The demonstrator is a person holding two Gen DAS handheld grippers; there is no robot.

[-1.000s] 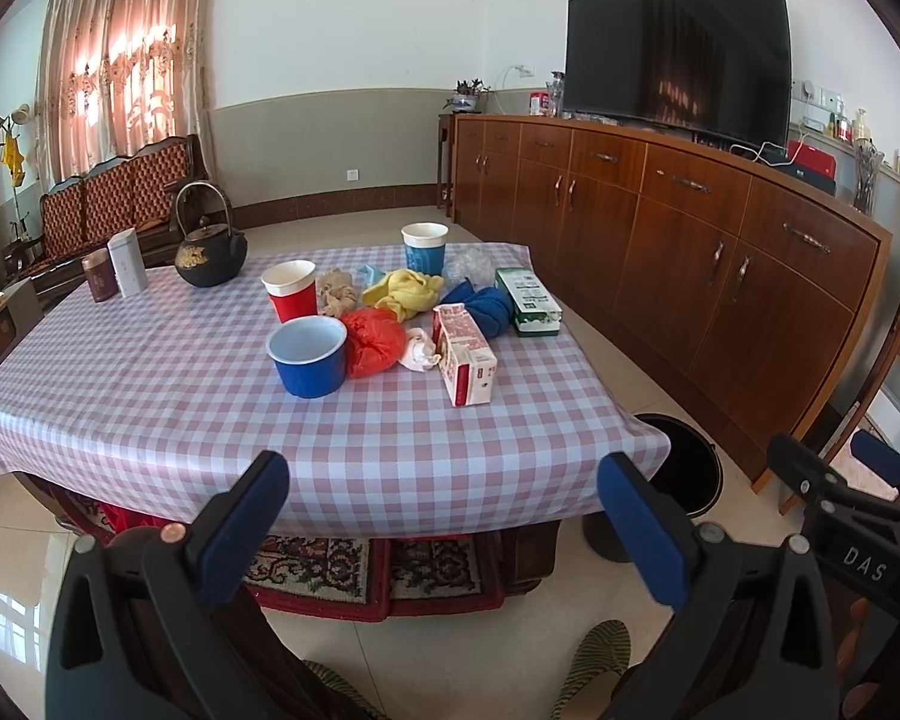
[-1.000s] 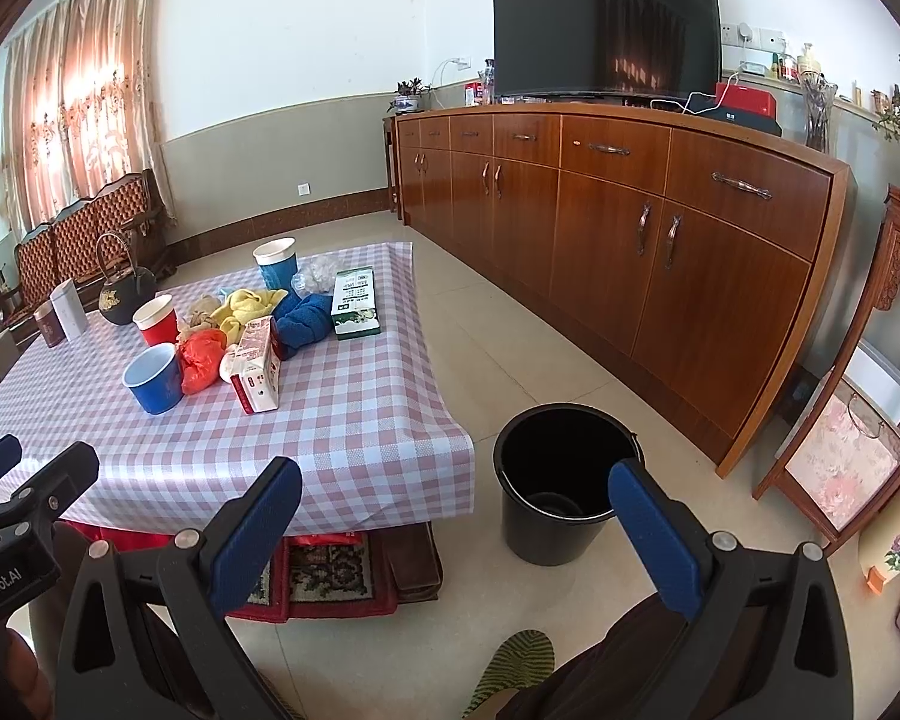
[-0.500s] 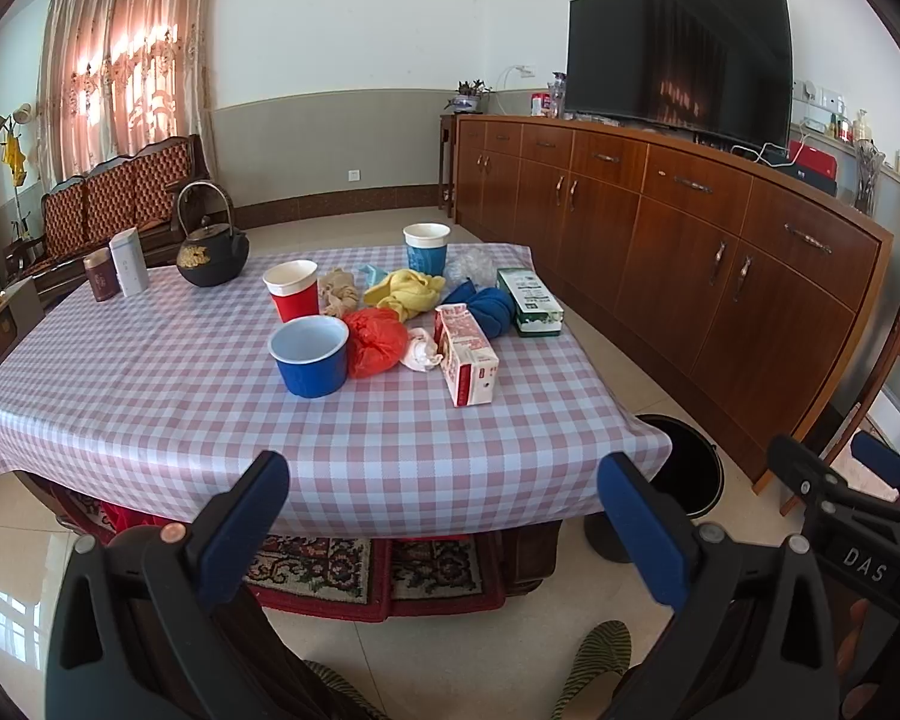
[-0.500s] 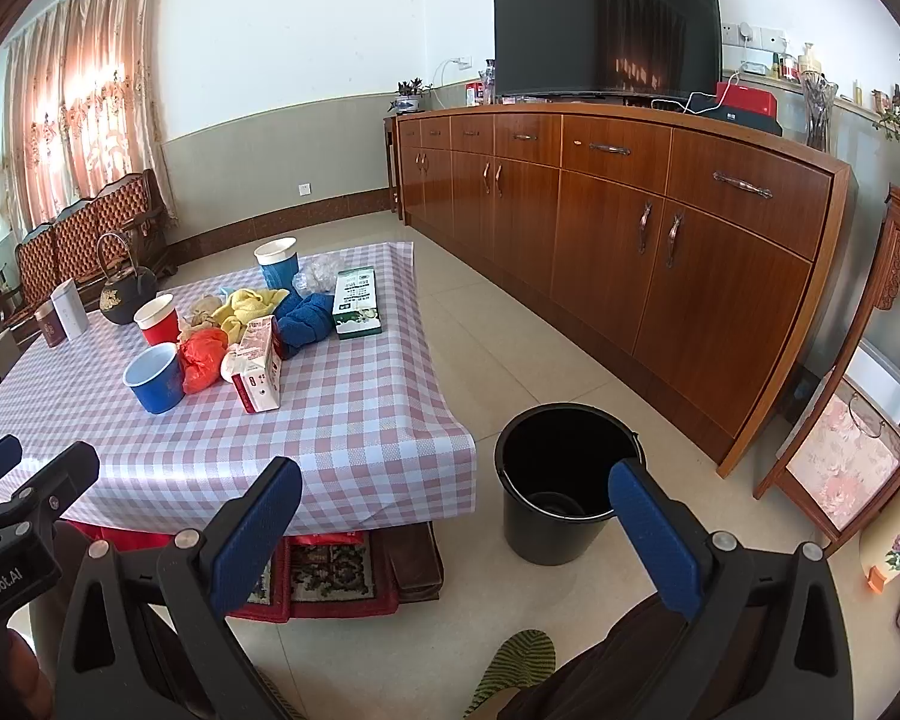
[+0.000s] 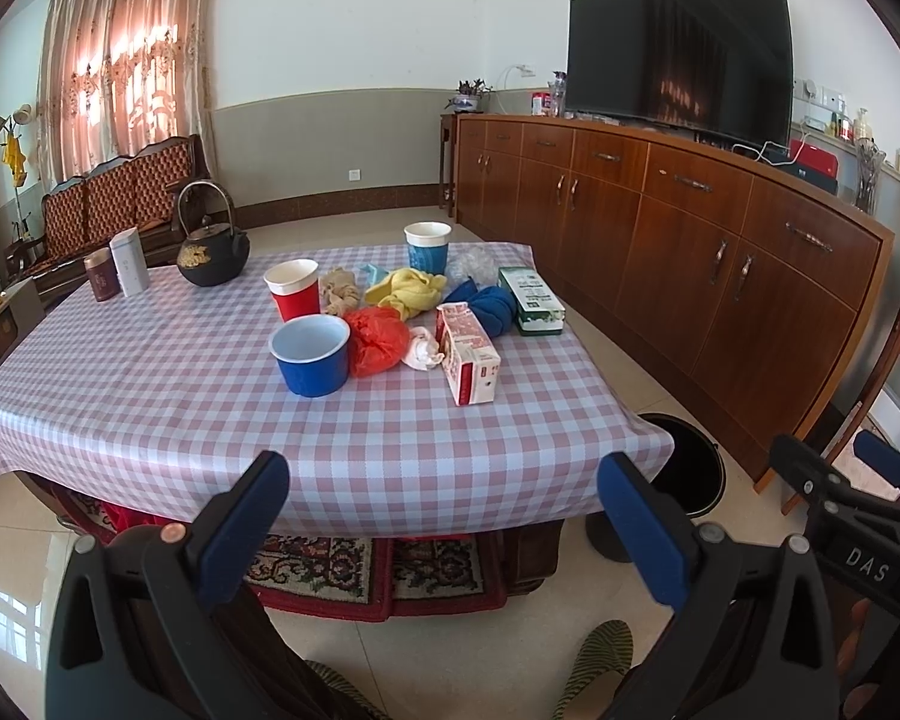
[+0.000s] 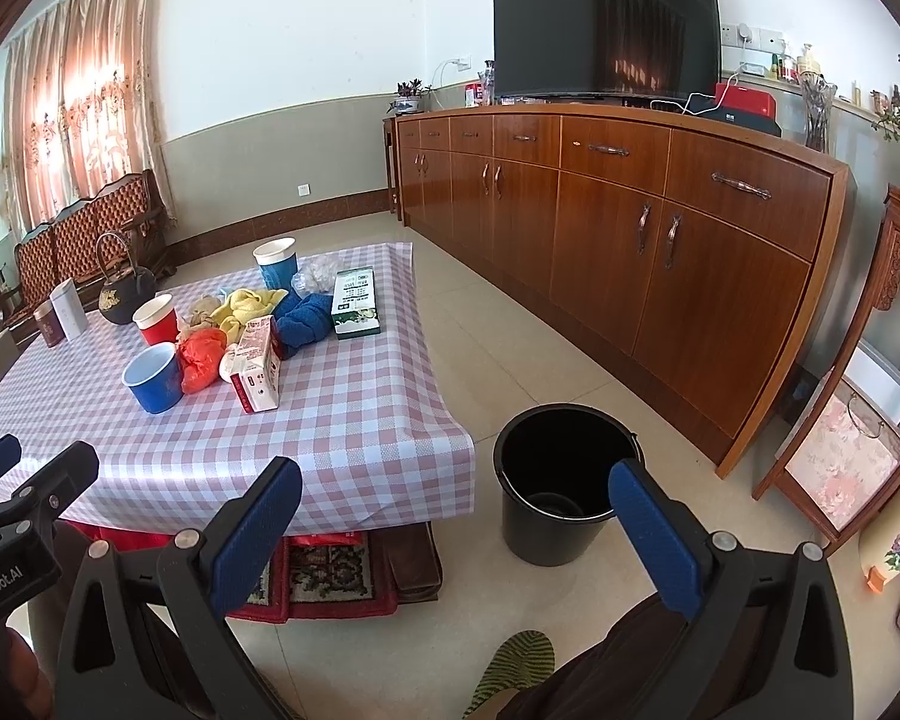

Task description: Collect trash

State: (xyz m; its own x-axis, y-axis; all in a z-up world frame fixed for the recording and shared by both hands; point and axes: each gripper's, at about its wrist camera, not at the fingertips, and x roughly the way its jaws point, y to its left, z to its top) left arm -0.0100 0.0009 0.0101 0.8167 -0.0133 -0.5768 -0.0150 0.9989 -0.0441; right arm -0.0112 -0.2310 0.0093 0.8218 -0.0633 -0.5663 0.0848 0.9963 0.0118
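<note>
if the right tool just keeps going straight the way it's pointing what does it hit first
Probably the black bucket on the floor: it sits between the open right tool fingers' line, ahead and apart. Depth is unclear, so it might meet the floor tiles instead.

A pink-and-white checked tablecloth (image 5: 150, 396) carries a red cup (image 5: 294, 298), a blue bowl (image 5: 311, 355) and a yellow cloth (image 5: 405, 291).

Pretty clearly a home living room. Big TV (image 6: 606, 18) on a long wooden sideboard (image 6: 630, 222), curtains (image 5: 126, 60), carved sofa (image 5: 120, 192). Low surface (image 5: 150, 396) with a checked cloth.
</note>
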